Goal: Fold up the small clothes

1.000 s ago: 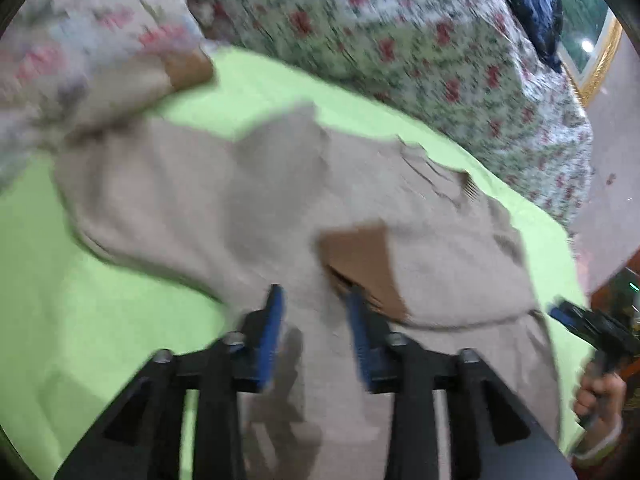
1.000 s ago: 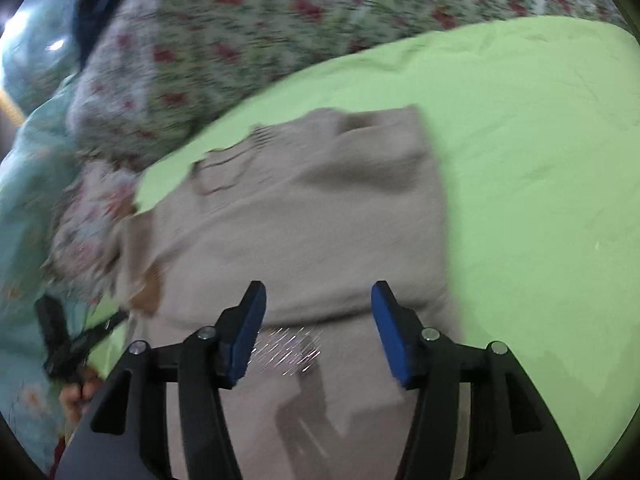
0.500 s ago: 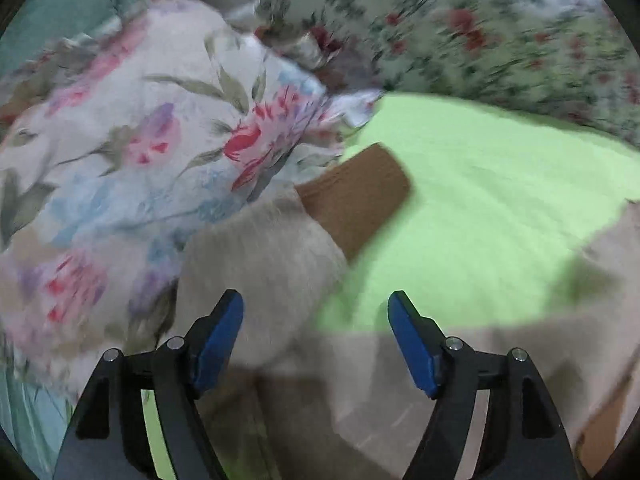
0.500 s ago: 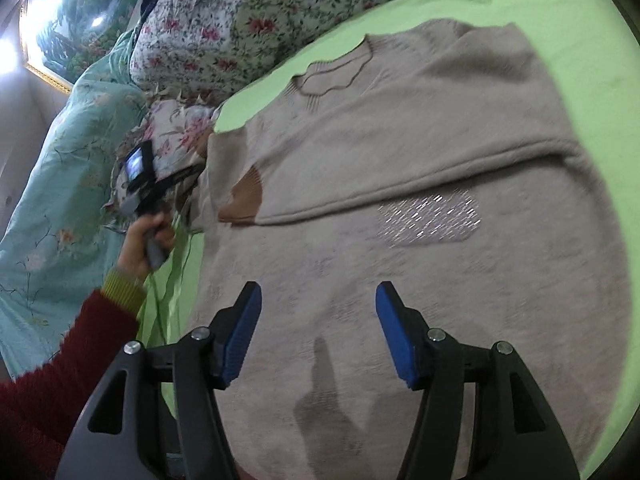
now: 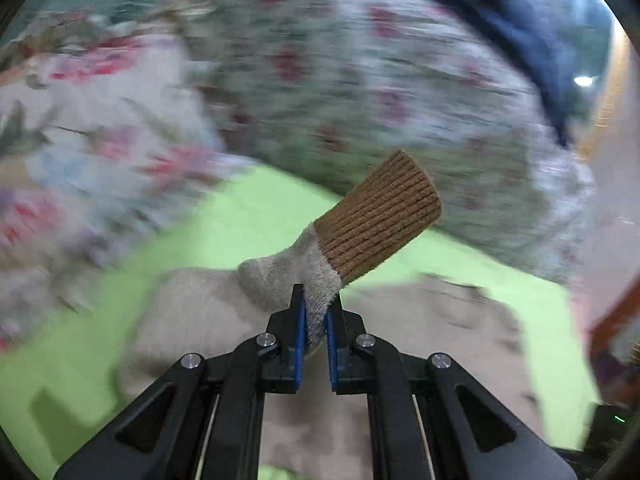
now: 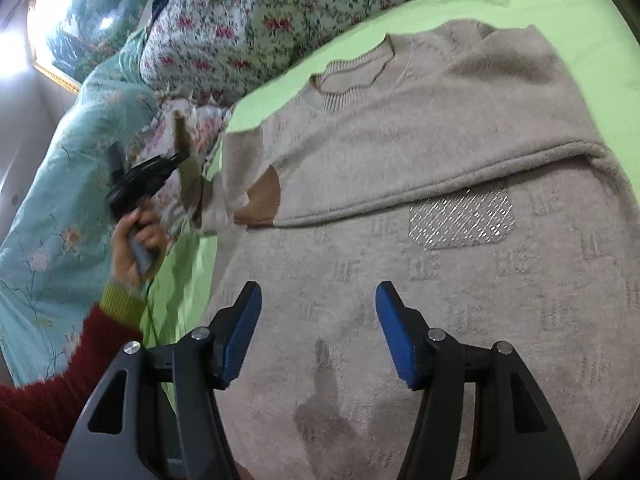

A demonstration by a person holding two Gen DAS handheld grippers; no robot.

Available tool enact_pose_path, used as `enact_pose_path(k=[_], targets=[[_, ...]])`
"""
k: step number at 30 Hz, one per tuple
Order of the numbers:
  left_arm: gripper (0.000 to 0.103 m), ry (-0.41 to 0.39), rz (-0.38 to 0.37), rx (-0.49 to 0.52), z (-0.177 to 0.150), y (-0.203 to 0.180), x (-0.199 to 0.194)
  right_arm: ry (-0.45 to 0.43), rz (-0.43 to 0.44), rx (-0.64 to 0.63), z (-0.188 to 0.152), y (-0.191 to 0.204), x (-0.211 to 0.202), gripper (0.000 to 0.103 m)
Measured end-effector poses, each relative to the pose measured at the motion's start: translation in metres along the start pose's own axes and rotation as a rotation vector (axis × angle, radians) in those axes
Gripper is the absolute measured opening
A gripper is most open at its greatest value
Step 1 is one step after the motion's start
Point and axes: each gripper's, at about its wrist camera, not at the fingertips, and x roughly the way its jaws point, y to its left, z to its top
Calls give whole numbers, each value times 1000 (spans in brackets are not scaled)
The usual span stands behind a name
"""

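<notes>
A beige knit sweater (image 6: 420, 208) lies flat on a green sheet (image 6: 560, 4), one sleeve folded across its chest with a brown cuff (image 6: 262, 202) at the left. My left gripper (image 5: 316, 316) is shut on the other sleeve (image 5: 288, 276) just below its brown ribbed cuff (image 5: 380, 216) and holds it lifted off the sheet. In the right wrist view the left gripper (image 6: 160, 168) is at the sweater's left edge. My right gripper (image 6: 318, 332) is open and empty above the sweater's lower body.
Floral bedding (image 6: 256, 20) is piled along the far side of the sheet, and a teal floral quilt (image 6: 52, 208) lies to the left. A silver sequin patch (image 6: 460, 216) marks the sweater's front. The left wrist view is motion-blurred.
My left gripper has closed on the left sleeve near its brown cuff and lifted it. My right gripper has stayed open over the sweater's body.
</notes>
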Motion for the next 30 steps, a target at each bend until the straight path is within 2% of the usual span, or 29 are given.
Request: enact_pose_path(k=[3, 6, 10, 14, 17, 19, 22, 24, 26, 28, 30], targets=[[7, 31, -142, 27, -27, -63, 6, -14, -16, 31, 2, -9, -8, 61], [7, 78, -251, 80, -57, -133, 27, -45, -12, 59, 4, -17, -26, 61], [7, 167, -283, 148, -91, -193, 73, -95, -43, 88, 3, -33, -51, 61], [9, 266, -260, 172, -119, -222, 123, -122, -54, 152, 3, -51, -66, 61], [14, 321, -218, 175, -132, -222, 146, -139, -62, 160, 4, -57, -70, 61], [18, 355, -218, 155, -137, -215, 157, -144, -70, 168, 9, -60, -69, 61], [38, 366, -233, 132, -142, -204, 144, -153, -64, 182, 20, -65, -61, 61], [52, 340, -223, 140, -144, -196, 120, -161, -54, 193, 29, -70, -53, 61], [61, 322, -208, 146, -145, -182, 97, -168, -56, 194, 41, -75, -42, 61], [62, 295, -153, 151, -149, -162, 71, -166, -76, 193, 50, -79, -31, 61], [62, 251, -64, 147, -151, -135, 46, -181, -96, 192, 58, -84, -25, 61]])
